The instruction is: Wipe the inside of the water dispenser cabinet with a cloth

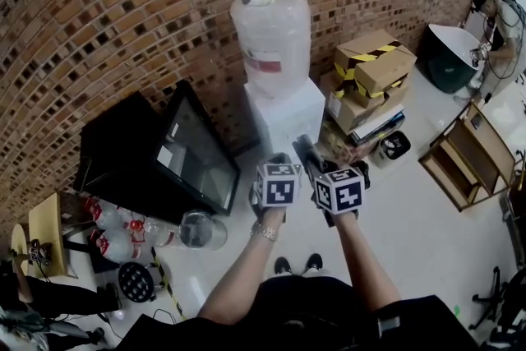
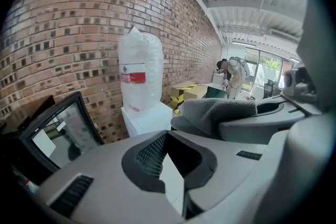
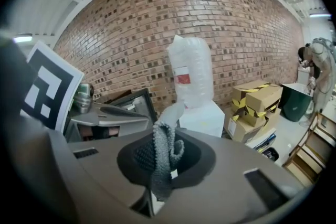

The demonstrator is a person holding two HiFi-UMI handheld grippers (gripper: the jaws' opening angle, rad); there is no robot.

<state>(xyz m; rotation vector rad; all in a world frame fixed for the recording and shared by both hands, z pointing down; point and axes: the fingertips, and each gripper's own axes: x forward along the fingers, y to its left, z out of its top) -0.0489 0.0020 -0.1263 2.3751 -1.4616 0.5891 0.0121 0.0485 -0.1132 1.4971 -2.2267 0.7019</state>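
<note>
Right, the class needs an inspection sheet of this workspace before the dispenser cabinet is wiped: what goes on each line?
Surface: pale floor; the dispenser stands on it.
Job's things: white water dispenser, bottle on top, against the brick wall; grey cloth.
Clutter: cardboard boxes right of the dispenser; black glass-fronted unit left of it; plastic bottles on the floor.
Grippers: right gripper shut on the cloth; left gripper empty, jaws slightly apart.
Cables: nothing seen by the dispenser.
Surroundings: a person by a green bin, far right.
</note>
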